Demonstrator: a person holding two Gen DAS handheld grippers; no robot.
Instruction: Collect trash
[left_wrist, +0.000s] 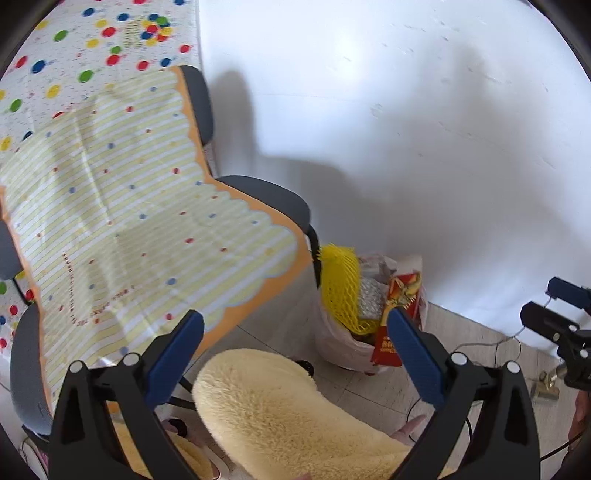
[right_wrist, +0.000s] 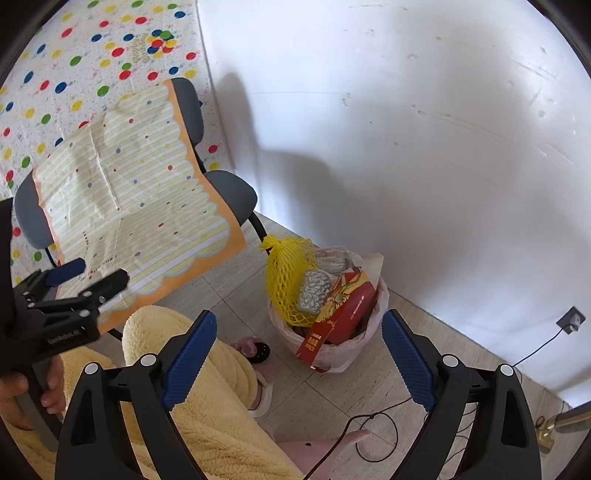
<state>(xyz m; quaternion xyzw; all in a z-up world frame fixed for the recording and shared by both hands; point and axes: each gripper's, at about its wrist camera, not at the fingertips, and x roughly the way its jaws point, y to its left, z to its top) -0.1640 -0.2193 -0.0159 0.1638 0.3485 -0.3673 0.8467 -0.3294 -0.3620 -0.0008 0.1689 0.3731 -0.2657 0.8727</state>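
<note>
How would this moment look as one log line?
left claw: open, empty | right claw: open, empty | trash bag: full, on floor

Both grippers, left (left_wrist: 295, 354) and right (right_wrist: 299, 358), gape empty.

A full trash bag on the floor, ahead of our open jaws

We see the pale plastic trash bag (right_wrist: 364, 343) standing on the tiles ahead of and below both pairs of jaws, nearer our right one, nothing gripping it. Out of its open mouth stick a yellow foam net (right_wrist: 286, 277) on the left, a silver blister pack (right_wrist: 314, 290) leaning against it, and a red carton (right_wrist: 341, 314) tilted on the right.
</note>
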